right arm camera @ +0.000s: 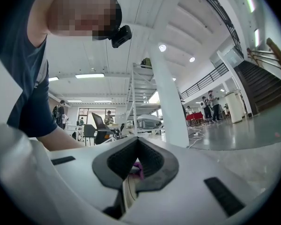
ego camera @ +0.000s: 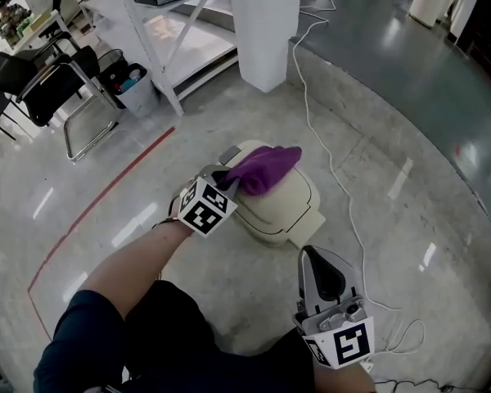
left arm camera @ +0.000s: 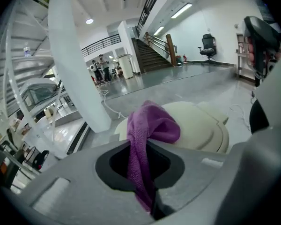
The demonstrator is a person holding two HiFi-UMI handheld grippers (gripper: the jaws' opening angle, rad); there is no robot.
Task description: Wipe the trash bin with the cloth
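- Cream plastic trash bin (ego camera: 280, 234) stands on the grey floor (ego camera: 409, 137).
- Purple terry cloth (ego camera: 266, 169) is bunched on the bin's lid (ego camera: 290, 196), its tail clamped in the left gripper (ego camera: 222, 183) at the lid's left edge.
- Right gripper (ego camera: 322, 270): jaws together, empty, just short of the bin.
- Bare lid lies to the cloth's right, so the wipe probably runs that way.

Site: big open work hall, a lab or test space rather than a home. Evidence: polished grey concrete floor (ego camera: 409, 105) with a red tape line (ego camera: 106, 199) and a loose white cable (ego camera: 327, 150); thick white column (ego camera: 266, 23); white metal rack (ego camera: 176, 31); black chairs (ego camera: 41, 80) beside it. My left gripper view adds a staircase (left arm camera: 150, 60), a railed mezzanine (left arm camera: 100, 45), ceiling strip lights (left arm camera: 180, 11) and people (left arm camera: 99, 69) standing far off.
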